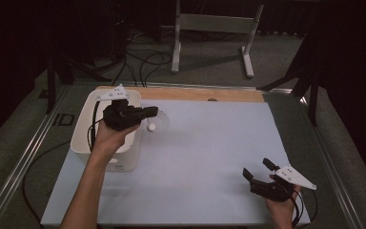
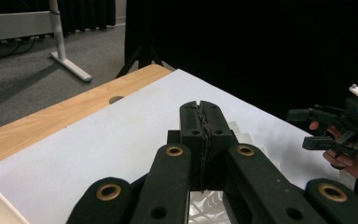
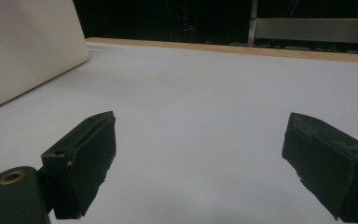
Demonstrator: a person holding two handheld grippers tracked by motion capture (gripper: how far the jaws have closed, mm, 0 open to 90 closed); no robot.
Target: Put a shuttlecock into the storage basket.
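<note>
Item in hand: white feathered shuttlecock with a round white cork tip (image 1: 156, 123), lying at the far left of the table, just right of the bin.
Left gripper (image 1: 147, 113): black two-jaw gripper, jaws pressed together; in the left gripper view (image 2: 204, 122) the white ribbed skirt of the shuttlecock (image 2: 242, 136) shows behind and under them, and a thin edge seems pinched between the pads.
Right gripper (image 1: 258, 169): black, jaws spread wide with nothing between them, resting near the right front edge of the table; its jaws stand well apart in the right gripper view (image 3: 200, 163).
Container: white rounded plastic bin (image 1: 83, 129), on the left of the table, under the left wrist.
Surface: table with pale blue-white sheet (image 1: 209, 157) and a wooden strip along the far edge.
Progress: shuttlecock apparently gripped beside the bin; judged still to be put into the bin or laid down on the table.
Writing: a small dark mark on the near side of the bin, too small to read; no other label legible.
</note>
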